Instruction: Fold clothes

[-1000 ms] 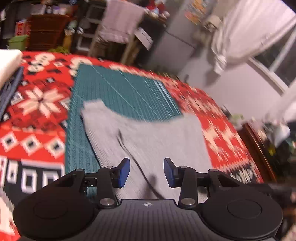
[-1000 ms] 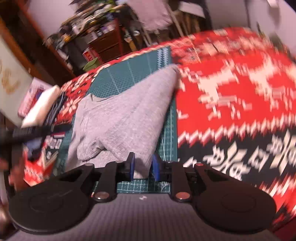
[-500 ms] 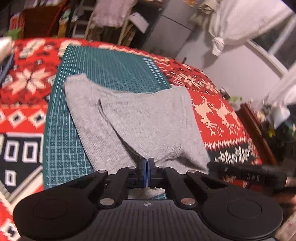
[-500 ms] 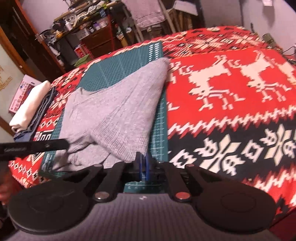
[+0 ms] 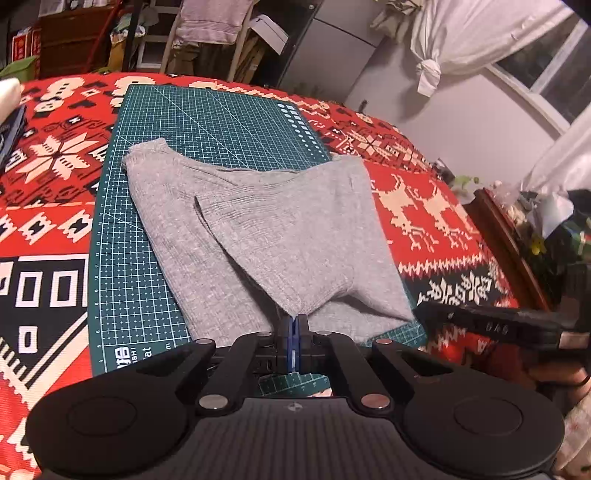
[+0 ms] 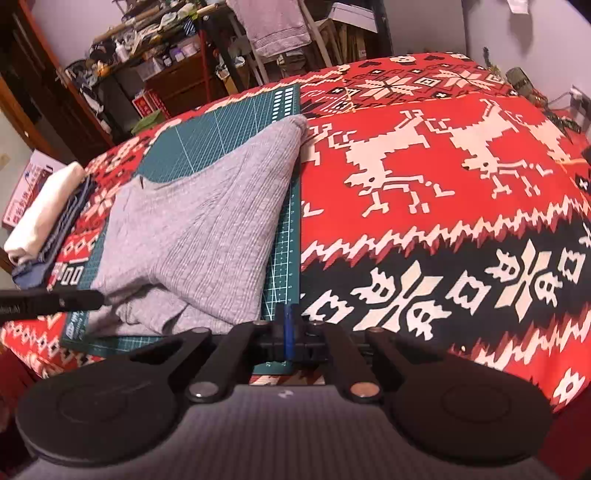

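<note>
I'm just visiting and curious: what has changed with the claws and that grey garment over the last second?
Both claws were open a second ago. The left claw has shut on the grey garment, pinching its near edge. The right claw has also shut; whether it holds fabric isn't clear. The garment remains on the green cutting mat.

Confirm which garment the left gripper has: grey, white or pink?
The grey garment on the green mat; left gripper is shut on its near edge. The white one lies folded aside, the pink one hangs behind.
</note>
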`<state>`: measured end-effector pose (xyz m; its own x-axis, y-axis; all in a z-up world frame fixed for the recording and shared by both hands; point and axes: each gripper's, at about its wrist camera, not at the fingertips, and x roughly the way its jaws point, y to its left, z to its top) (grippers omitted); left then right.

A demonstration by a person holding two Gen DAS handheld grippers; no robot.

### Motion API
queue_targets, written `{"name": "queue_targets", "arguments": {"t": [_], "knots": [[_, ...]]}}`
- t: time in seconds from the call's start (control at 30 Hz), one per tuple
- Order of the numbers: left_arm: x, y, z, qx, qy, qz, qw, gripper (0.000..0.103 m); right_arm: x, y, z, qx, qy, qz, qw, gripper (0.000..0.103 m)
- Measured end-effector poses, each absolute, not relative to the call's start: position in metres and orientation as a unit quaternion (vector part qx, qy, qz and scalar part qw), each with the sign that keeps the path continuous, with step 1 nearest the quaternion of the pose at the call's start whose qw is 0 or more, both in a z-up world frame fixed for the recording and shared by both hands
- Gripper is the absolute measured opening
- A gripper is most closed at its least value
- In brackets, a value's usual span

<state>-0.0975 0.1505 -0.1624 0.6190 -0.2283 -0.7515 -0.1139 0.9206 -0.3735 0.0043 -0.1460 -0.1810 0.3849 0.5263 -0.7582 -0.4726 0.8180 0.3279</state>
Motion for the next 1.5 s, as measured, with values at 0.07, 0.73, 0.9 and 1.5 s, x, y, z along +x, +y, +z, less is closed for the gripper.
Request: {"name": "queue_targets", "arguments": {"t": [0.07,0.73,0.9,1.5], "knots": [[-0.097,0.150,-0.168,-0.195,0.443,-0.029,0.875,0.001,0.005,-0.148,-0.179,0.048,0.463,0.310,0.829,0.007],[-0.101,0.117,-0.178,-0.073,0.471,-0.023,0.879,0.001,0.000,-0.137,-0.181,0.003,0.459,0.315,0.831,0.001],[-0.102,0.127,-0.174,-0.111,0.459,-0.035,0.881,0.008,-0.003,-0.139,-0.178,0.000,0.458,0.314,0.832,0.000],[-0.091,0.133,-0.170,-0.150,0.414,-0.073,0.895,0.001,-0.030,-0.070,-0.153,-0.063,0.369,0.434,0.820,0.011]]}}
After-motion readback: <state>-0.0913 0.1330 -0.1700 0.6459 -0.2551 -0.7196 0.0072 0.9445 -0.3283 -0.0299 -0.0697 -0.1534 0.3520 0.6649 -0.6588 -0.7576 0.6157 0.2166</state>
